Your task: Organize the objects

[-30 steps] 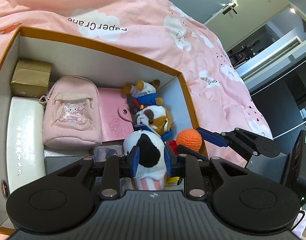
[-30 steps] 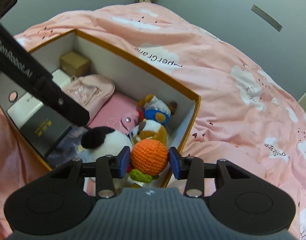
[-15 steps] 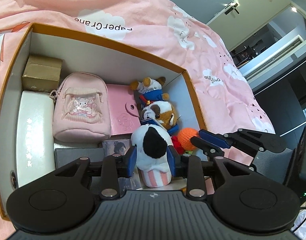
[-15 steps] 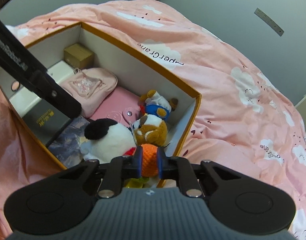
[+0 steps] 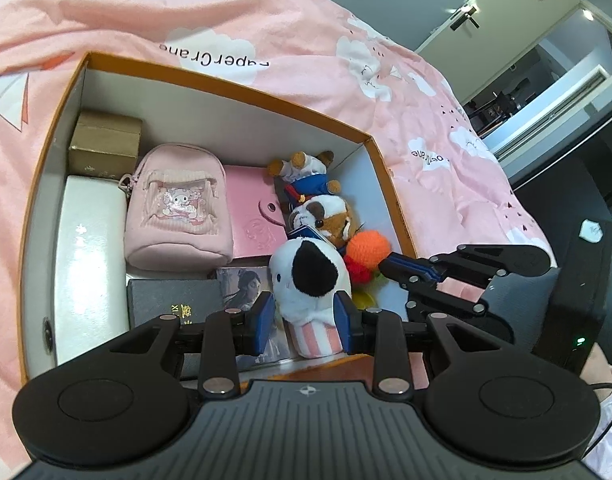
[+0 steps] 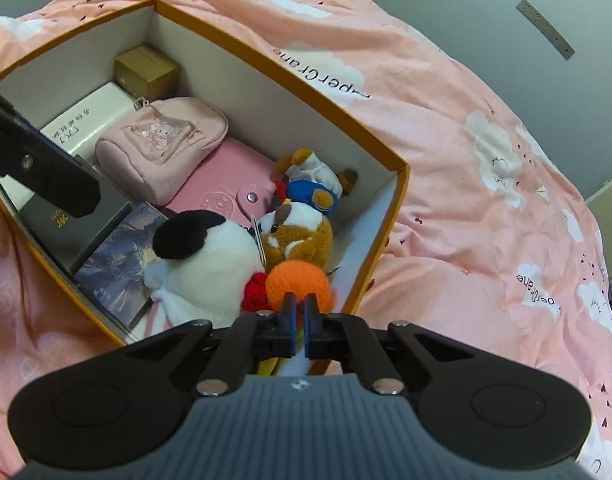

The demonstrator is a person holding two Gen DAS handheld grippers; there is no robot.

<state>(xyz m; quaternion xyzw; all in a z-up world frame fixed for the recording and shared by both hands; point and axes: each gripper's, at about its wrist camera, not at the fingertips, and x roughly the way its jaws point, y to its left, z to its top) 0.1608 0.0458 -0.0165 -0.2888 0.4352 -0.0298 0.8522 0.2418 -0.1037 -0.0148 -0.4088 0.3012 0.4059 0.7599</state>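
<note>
Plush toys crowd the four o'clock end of an orange-rimmed cardboard box [image 5: 226, 120] that sits on a bed under a pink quilt with white clouds [image 5: 426, 160]. Seen from the left wrist, the nearest toy is a round white plush with a big black patch [image 5: 306, 276] and a pink-and-white striped base, standing at six o'clock in the box, close to the near rim. The left gripper [image 5: 302, 320] has its jaws on either side of that striped base; they have just been opening, and a sliver of space shows at the nine o'clock pad, so the toy stands between them unpinched. At twelve o'clock from it lies a brown-and-white dog plush [image 5: 326, 216], and beyond that a small bear in a blue top [image 5: 306, 176]. An orange crochet ball [image 5: 368, 246] with red and green yarn beneath it rests at two o'clock of the white plush, against the box wall. The right gripper [image 6: 300, 316] has its jaws closed almost together, tips right at the ball's near side; whether they pinch any yarn cannot be told. Toward nine o'clock the box holds a pink wallet [image 5: 254, 216], a pink pouch [image 5: 174, 208], a picture card [image 5: 242, 284], a dark box [image 5: 170, 304], a white case [image 5: 90, 260] and a small brown carton [image 5: 106, 144].
</note>
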